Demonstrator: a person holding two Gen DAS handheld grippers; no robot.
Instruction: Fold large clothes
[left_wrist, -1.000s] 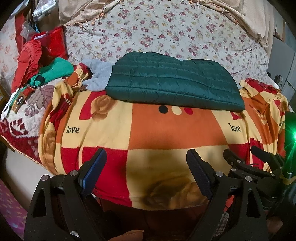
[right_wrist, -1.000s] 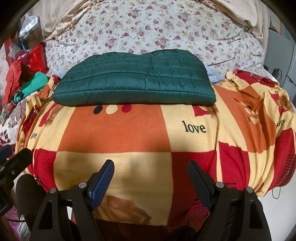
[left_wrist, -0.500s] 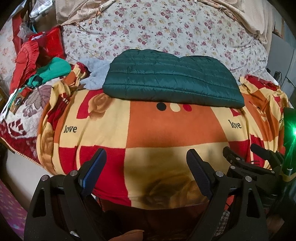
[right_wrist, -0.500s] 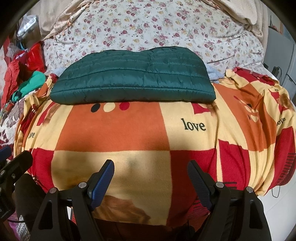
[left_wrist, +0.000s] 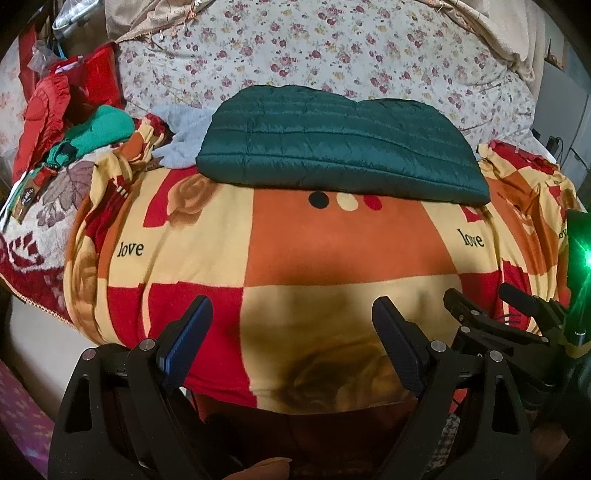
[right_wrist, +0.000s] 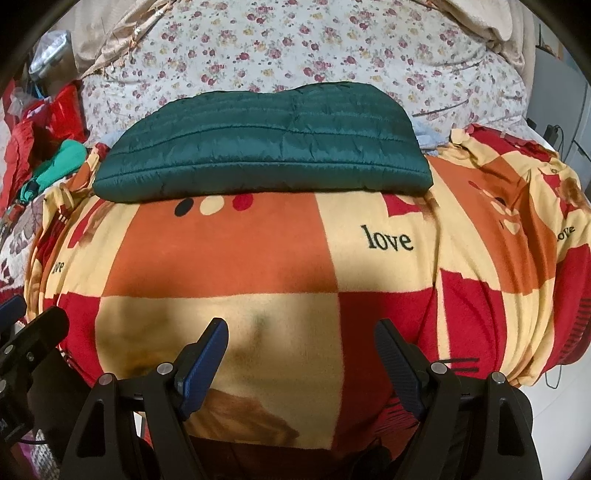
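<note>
Beyond the black claws with blue pads, the blanket (right_wrist: 236, 258) is checked in orange, cream and red, printed with black "love" and black, cream and red dots. Further off lies a dark green quilted jacket (right_wrist: 266, 144), then a white sheet (right_wrist: 295, 48) with small red flowers. Far left: red and teal clothes (left_wrist: 74, 122).

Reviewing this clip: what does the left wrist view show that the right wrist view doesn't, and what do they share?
Left wrist only: a pale grey fleecy cloth at the jacket's left end and a green light at the right edge.

Right wrist only: a dark cable hanging below the blanket's right side.

Both: the folded dark green quilted jacket lying on the red, orange and yellow checked "love" blanket, with the left gripper and right gripper open and empty.
</note>
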